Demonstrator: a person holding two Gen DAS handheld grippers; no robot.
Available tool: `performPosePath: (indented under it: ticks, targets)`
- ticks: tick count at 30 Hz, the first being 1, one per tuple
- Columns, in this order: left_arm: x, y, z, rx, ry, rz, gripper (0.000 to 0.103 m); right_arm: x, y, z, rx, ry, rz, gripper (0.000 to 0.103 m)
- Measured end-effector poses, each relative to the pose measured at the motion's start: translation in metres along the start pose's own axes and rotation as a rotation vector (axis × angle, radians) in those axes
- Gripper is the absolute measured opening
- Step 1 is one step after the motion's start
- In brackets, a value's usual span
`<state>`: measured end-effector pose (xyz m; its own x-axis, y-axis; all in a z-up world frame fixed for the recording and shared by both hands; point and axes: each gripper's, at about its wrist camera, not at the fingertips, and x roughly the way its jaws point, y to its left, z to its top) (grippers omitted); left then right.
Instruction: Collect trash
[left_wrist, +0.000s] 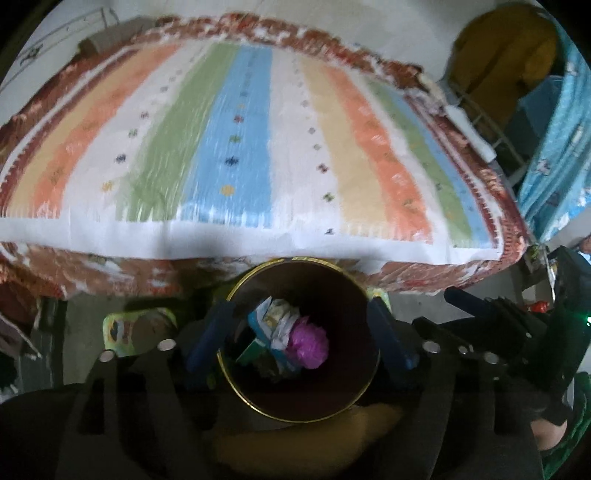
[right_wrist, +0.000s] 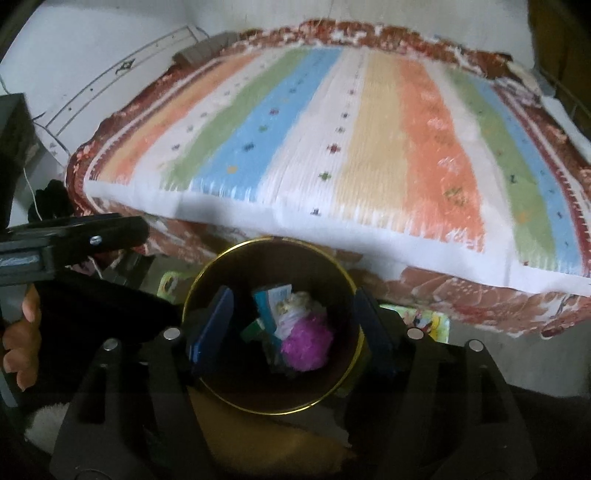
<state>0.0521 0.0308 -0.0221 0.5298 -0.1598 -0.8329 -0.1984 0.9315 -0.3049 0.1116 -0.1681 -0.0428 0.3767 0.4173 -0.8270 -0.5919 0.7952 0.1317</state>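
A round, dark-walled bin with a thin gold rim (left_wrist: 226, 384) (right_wrist: 207, 387) stands upright on the floor at the foot of the bed, its mouth facing up toward both cameras. Inside lies the collected trash: one crumpled magenta plastic wad (left_wrist: 308, 341) (right_wrist: 306, 343), one crumpled white wrapper with print (left_wrist: 282, 321) (right_wrist: 293, 314) beside it, one teal-and-white carton (left_wrist: 258, 325) (right_wrist: 271, 302) standing on end with its long axis leaning toward the bin's wall, and a small green piece (right_wrist: 253, 330) lower down. How they touch is blurred.

The left tongs (left_wrist: 301, 328) hang over the bin's mouth with blue-padded jaws spread wide and nothing between them. The right tongs (right_wrist: 293, 325) hang likewise, jaws apart and empty. In the right wrist view a hand (right_wrist: 22, 339) grips the left handle.

Behind the bin, the bed carries a striped quilt of orange, green, blue, cream and white bands (left_wrist: 236, 140) (right_wrist: 332, 140) over a red-brown patterned cover.
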Motion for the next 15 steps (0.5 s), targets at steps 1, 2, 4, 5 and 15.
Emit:
performPosePath:
  ticks: [1,2,4,5,15]
  targets:
    - [-0.006,-0.003,-0.004,0.019,-0.027,-0.005,0.085,-0.007,0.001,-0.002,-0.008,-0.027,-0.002,0.075]
    - [-0.01,-0.005,-0.007,0.04,-0.047,0.002,0.09,-0.012,0.002,-0.004,-0.014,-0.048,-0.003,0.081]
    - [-0.016,-0.01,-0.013,0.073,-0.078,0.021,0.095,-0.024,0.004,-0.008,-0.024,-0.097,-0.004,0.088]
    - [-0.018,-0.012,-0.016,0.09,-0.092,0.033,0.097,-0.029,0.004,-0.01,-0.027,-0.118,0.0,0.09]
    - [-0.025,-0.025,-0.039,0.19,-0.156,0.114,0.097,-0.052,0.009,-0.026,-0.041,-0.204,0.023,0.094]
